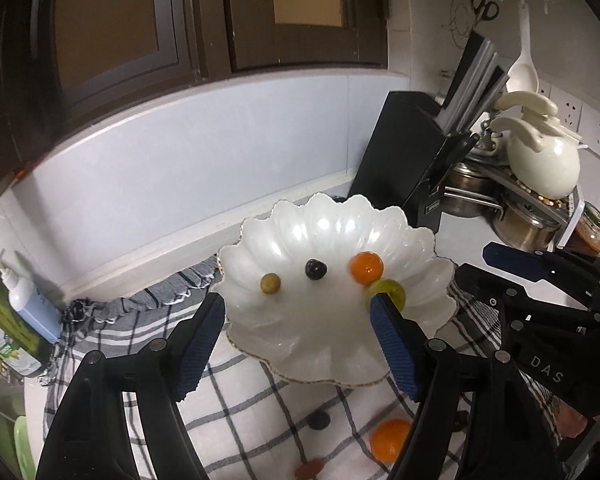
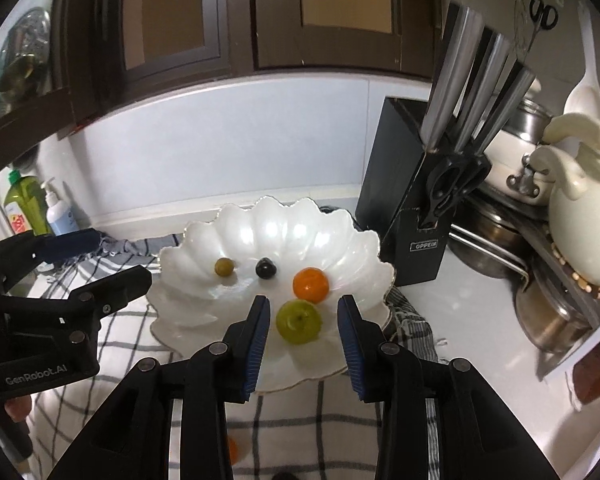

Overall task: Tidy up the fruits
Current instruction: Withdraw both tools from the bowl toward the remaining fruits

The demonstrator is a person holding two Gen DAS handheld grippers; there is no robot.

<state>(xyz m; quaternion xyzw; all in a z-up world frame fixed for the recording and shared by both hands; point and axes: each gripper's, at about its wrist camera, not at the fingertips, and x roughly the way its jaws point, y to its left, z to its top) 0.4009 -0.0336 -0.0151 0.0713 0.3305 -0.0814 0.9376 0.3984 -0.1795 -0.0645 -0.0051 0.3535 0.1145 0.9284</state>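
A white scalloped bowl (image 1: 332,320) (image 2: 204,312) sits on a checked cloth. In it lie a small olive-green fruit (image 1: 270,283) (image 2: 223,267), a dark round fruit (image 1: 315,269) (image 2: 265,268), an orange fruit (image 1: 366,267) (image 2: 310,284) and a larger green fruit (image 1: 388,290) (image 2: 299,321). My right gripper (image 2: 303,322) is open, its fingers on either side of the larger green fruit without touching it. My left gripper (image 1: 296,326) is open and empty over the bowl's near part. On the cloth in front of the bowl lie another orange fruit (image 1: 390,439), a dark fruit (image 1: 319,420) and a reddish fruit (image 1: 309,469).
A black knife block (image 1: 412,160) (image 2: 408,188) stands right behind the bowl. Steel pots (image 1: 520,220) (image 2: 548,316) and a cream jug (image 1: 544,160) (image 2: 584,216) fill the right side. Soap bottles (image 1: 16,308) (image 2: 40,208) stand at the left by the wall.
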